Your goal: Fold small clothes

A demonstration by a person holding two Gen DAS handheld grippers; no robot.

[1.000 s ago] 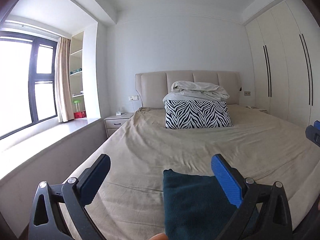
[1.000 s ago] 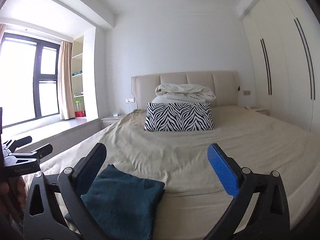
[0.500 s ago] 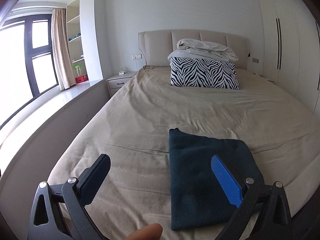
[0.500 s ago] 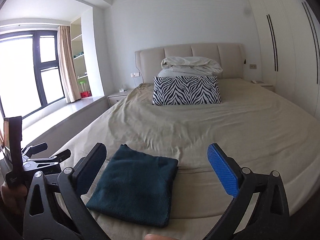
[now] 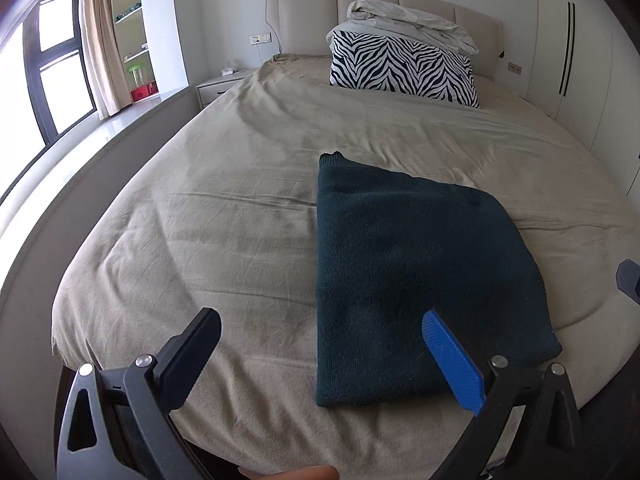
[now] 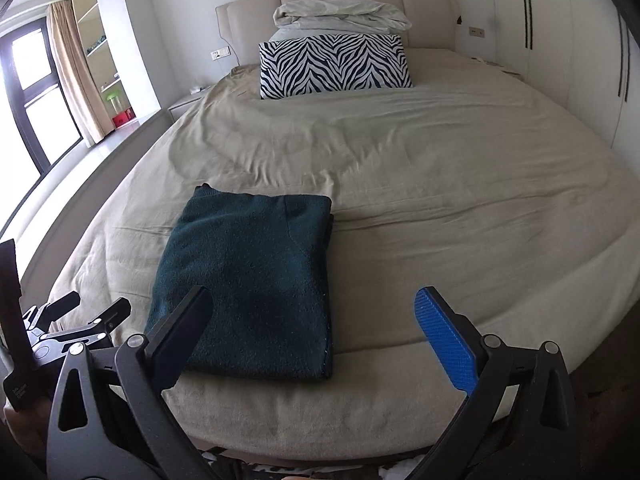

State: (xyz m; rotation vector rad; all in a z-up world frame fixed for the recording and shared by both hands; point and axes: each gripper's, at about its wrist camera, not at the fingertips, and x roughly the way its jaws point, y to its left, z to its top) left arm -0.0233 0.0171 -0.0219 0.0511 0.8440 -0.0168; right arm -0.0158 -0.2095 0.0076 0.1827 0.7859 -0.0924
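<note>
A dark teal knit garment lies folded into a flat rectangle near the foot of the beige bed; it also shows in the right wrist view. My left gripper is open and empty, held above the bed's foot edge with the garment's near left corner between its fingers. My right gripper is open and empty, above the garment's near right edge. The left gripper also shows at the lower left of the right wrist view.
A zebra-print pillow and a bundled pale duvet lie at the headboard. A nightstand, window ledge and shelves stand to the left. White wardrobes line the right wall.
Both grippers have risen and tilted down, so the whole folded garment and the bed's foot edge now show. Both stay open and empty.
</note>
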